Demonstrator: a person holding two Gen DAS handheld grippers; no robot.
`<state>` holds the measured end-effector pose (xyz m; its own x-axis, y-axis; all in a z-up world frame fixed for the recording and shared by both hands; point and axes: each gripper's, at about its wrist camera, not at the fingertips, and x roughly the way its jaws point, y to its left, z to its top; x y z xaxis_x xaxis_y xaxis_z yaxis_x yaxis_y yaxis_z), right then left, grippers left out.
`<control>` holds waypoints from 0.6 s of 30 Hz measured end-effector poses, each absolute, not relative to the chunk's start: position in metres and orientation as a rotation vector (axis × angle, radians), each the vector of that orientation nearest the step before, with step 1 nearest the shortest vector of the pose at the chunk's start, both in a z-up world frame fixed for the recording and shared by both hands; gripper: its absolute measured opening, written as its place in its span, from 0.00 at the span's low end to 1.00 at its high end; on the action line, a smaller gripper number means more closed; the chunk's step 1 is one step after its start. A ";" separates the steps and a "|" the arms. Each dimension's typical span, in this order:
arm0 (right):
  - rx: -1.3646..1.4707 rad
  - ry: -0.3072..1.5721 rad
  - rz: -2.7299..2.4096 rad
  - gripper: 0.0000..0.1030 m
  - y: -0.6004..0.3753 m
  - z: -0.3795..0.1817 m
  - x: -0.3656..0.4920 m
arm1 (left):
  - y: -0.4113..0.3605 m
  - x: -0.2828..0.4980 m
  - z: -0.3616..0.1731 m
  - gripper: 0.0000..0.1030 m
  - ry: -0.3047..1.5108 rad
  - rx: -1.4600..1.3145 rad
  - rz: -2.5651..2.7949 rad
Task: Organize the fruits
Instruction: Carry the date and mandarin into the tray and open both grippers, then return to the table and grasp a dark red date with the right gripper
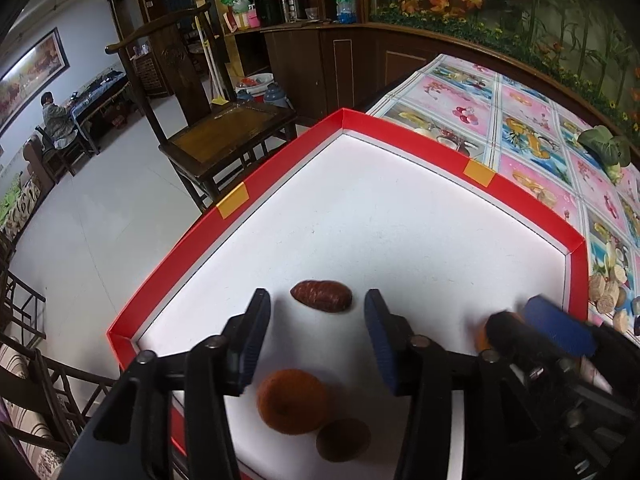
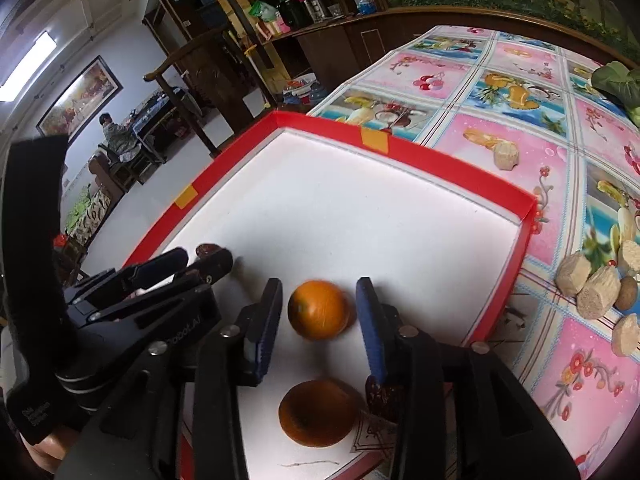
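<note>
A shallow red-rimmed tray [image 1: 280,176] with a white floor lies on the table. In the left wrist view my left gripper [image 1: 317,296] stands open, and a dark red date [image 1: 322,301] lies on the tray floor between its fingertips, untouched. An orange [image 1: 292,400] and a brown fruit [image 1: 343,439] rest nearer the camera. In the right wrist view my right gripper [image 2: 319,283] is open around a blurred orange [image 2: 318,308], with gaps on both sides. A second orange [image 2: 318,412] and a date [image 2: 384,396] lie below it. The left gripper [image 2: 200,258] shows at the left.
A patterned tablecloth [image 2: 500,128] covers the table right of the tray [image 2: 440,160]. Several beige chunks [image 2: 596,292] and green leaves [image 2: 616,80] lie on it. A wooden chair [image 1: 228,136] stands beyond the tray's left edge. A person [image 1: 56,120] sits far off.
</note>
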<state>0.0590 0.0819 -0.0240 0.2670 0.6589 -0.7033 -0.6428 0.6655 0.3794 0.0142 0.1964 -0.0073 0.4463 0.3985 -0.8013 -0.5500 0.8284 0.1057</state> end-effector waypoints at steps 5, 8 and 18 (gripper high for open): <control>0.092 0.928 0.859 0.51 0.066 -0.014 0.065 | 0.188 0.016 -0.005 0.53 0.934 -0.163 0.578; 0.122 0.929 0.851 0.51 0.060 -0.011 0.068 | 0.184 0.016 -0.004 0.56 0.935 -0.158 0.579; 0.195 0.915 0.834 0.52 0.043 0.000 0.078 | 0.172 0.014 0.000 0.59 0.936 -0.138 0.567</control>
